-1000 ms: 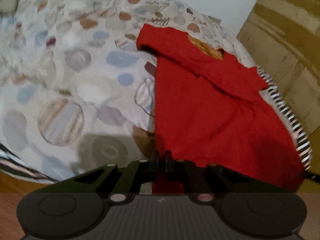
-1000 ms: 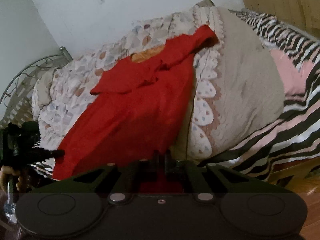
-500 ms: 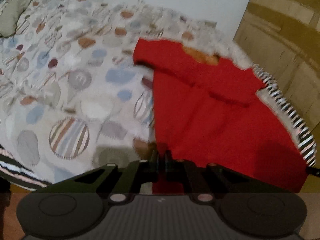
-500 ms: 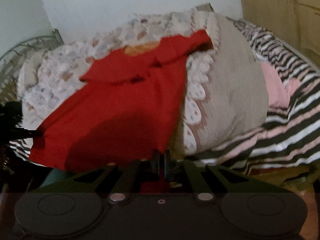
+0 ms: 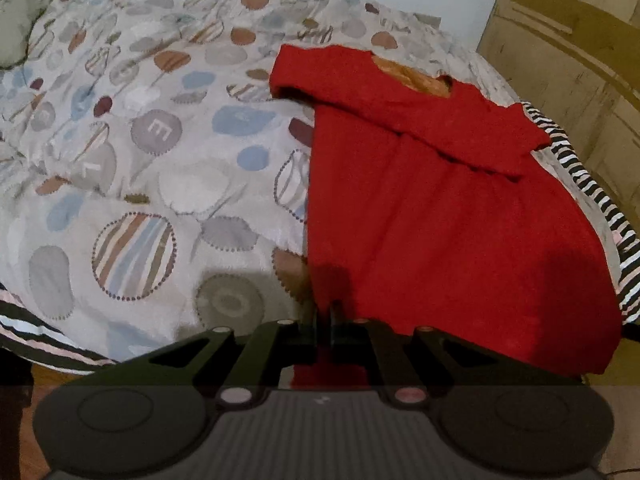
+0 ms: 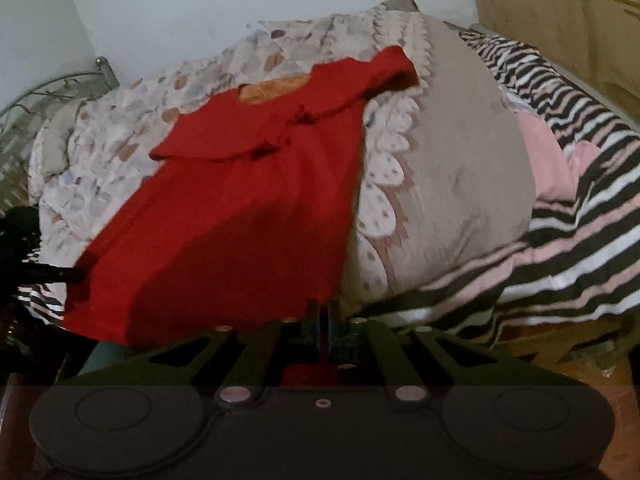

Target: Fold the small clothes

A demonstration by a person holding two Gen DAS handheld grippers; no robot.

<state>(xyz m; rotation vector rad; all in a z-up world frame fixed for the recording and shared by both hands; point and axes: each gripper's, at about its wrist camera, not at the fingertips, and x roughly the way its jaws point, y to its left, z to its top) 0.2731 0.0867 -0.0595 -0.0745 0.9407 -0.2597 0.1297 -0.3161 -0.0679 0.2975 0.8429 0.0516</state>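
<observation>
A small red dress (image 5: 440,208) lies spread on the bed, neck end far, hem near, with an orange lining showing at the neckline. My left gripper (image 5: 325,312) is shut on the dress's near left hem corner. In the right wrist view the same red dress (image 6: 240,200) stretches away over the quilt. My right gripper (image 6: 320,312) is shut on its near right hem corner. The left gripper's fingers (image 6: 52,272) show at the far left, pinching the other corner.
A quilt with coloured circles (image 5: 140,140) covers the bed. A striped black, white and pink blanket (image 6: 580,240) lies at the right and along the bed edge. A beige pillow (image 6: 460,160) sits beside the dress. A wooden wardrobe (image 5: 580,60) stands at the right.
Both grippers, still holding the hem corners, have pulled back and lifted slightly. The hem is drawn flatter and wider over the bed edge.
</observation>
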